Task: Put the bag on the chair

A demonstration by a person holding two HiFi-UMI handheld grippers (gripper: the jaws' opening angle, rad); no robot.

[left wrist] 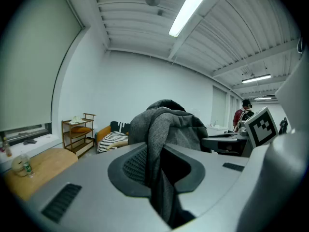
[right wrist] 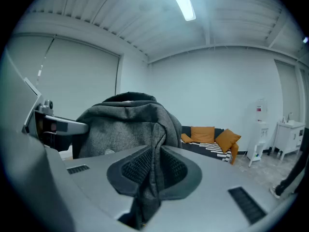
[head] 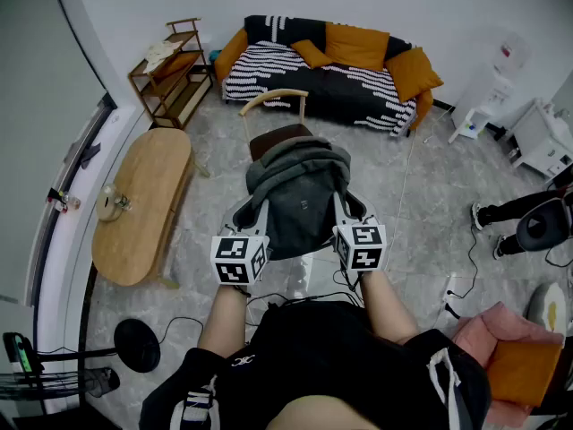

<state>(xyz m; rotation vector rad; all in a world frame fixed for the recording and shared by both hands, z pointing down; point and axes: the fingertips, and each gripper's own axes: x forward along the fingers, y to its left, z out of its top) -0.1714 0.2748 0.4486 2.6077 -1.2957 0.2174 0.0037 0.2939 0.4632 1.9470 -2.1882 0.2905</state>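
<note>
A grey fabric bag (head: 300,195) hangs between both grippers, held up in front of me. Beyond and beneath it stands a chair (head: 274,102) with a curved wooden back and a dark brown seat; the bag hides most of the seat. My left gripper (head: 252,215) is shut on a fold of the bag's left side, and the grey cloth runs down between its jaws (left wrist: 157,170). My right gripper (head: 345,211) is shut on the bag's right side, with a strap-like fold pinched between its pads (right wrist: 153,170). The bag's bulk (left wrist: 169,124) (right wrist: 125,129) fills the middle of both gripper views.
A striped sofa (head: 331,70) with orange cushions stands behind the chair. An oval wooden table (head: 143,204) and a wooden shelf (head: 170,79) are to the left. Cables lie on the floor around my feet. A person (head: 528,218) is at the right, a pink seat (head: 506,356) lower right.
</note>
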